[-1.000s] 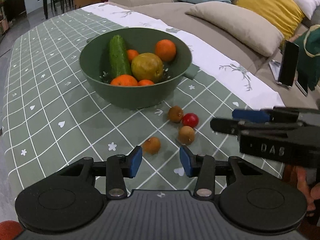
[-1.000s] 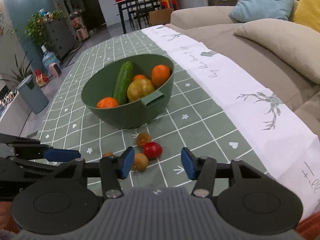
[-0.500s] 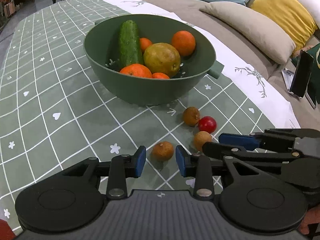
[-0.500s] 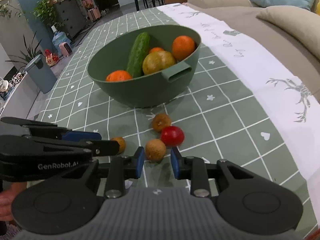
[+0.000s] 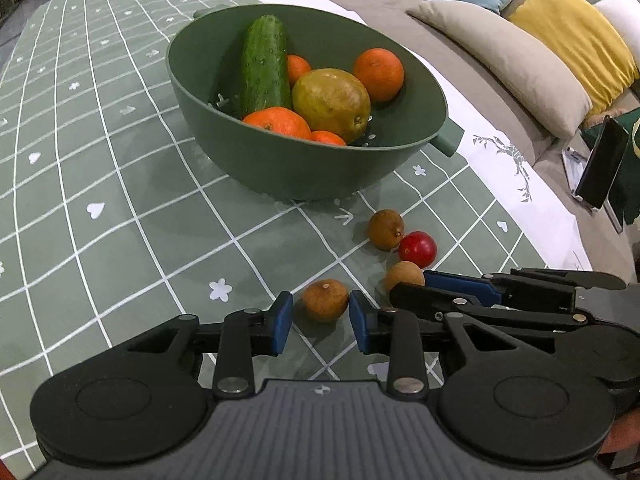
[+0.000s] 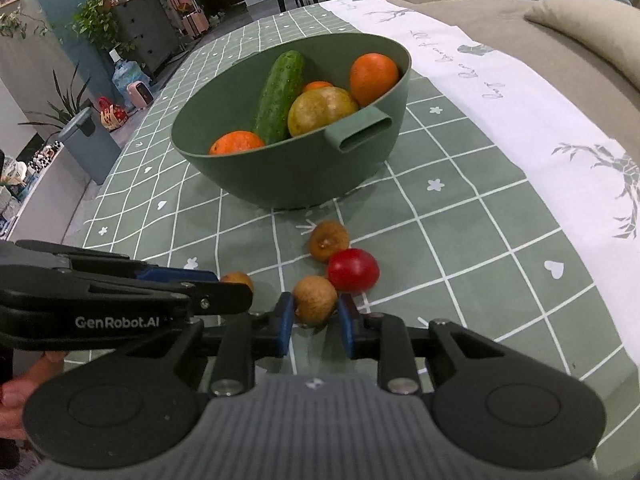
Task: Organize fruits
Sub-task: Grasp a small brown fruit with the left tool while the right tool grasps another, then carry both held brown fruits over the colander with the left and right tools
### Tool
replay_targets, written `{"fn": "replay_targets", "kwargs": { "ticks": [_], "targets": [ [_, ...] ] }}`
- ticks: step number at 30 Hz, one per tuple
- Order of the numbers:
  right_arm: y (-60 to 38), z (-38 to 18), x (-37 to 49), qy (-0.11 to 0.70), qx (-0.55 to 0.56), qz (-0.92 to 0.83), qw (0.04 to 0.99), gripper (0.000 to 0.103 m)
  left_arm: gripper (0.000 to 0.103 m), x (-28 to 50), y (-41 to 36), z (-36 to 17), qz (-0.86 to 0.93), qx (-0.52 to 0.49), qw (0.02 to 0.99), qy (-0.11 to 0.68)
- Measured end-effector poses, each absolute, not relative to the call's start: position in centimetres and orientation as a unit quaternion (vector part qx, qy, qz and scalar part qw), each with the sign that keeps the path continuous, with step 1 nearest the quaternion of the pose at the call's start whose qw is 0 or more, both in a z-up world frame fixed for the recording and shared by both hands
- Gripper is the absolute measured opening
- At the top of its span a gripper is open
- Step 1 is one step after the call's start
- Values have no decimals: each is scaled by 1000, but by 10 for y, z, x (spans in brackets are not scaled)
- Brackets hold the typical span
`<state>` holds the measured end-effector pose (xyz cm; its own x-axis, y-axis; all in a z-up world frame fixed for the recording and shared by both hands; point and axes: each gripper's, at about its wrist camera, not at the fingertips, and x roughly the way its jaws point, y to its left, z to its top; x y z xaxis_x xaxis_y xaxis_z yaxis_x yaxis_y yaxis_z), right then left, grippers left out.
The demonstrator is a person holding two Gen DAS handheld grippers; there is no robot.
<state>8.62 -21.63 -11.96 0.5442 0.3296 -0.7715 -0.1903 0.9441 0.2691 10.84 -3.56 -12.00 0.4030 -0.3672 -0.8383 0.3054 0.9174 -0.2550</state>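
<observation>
While both grippers sit low over the green checked tablecloth (image 5: pixel 120 184), I see each bracketing its own small brown fruit. Left gripper (image 5: pixel 320 316): jaws partly open, brown fruit (image 5: pixel 325 300) sits between the blue pads (image 5: pixel 283 322), a slight gap on either side, nothing gripped. Right gripper (image 6: pixel 316 318): narrower opening, second brown fruit (image 6: pixel 315 298) at the pad tips, looks close to contact; can't tell if it's actually pinched. Red cherry tomato (image 6: pixel 353 270) touches that fruit on its far right side. Third brown fruit (image 6: pixel 329 240) lies just beyond the tomato, near the base of the green bowl (image 6: pixel 288 176). Bowl holds a cucumber (image 5: pixel 265 66), oranges and a yellow-green fruit (image 5: pixel 331 100).
</observation>
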Motion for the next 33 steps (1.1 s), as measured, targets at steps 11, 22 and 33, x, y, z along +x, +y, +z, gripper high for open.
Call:
{"fn": "replay_targets", "kwargs": {
  "ticks": [11, 22, 33],
  "targets": [
    [-217, -121, 88, 457, 88, 154, 872, 19, 27, 107, -38, -122, -206, -33, 837, 506],
    [-216, -107, 76, 444, 83, 161, 877, 19, 27, 99, -35, -100, -202, -34, 844, 496],
    [-225, -61, 59, 398, 83, 165, 898, 19, 27, 99, -25, -53, -225, -60, 845, 481]
  ]
}}
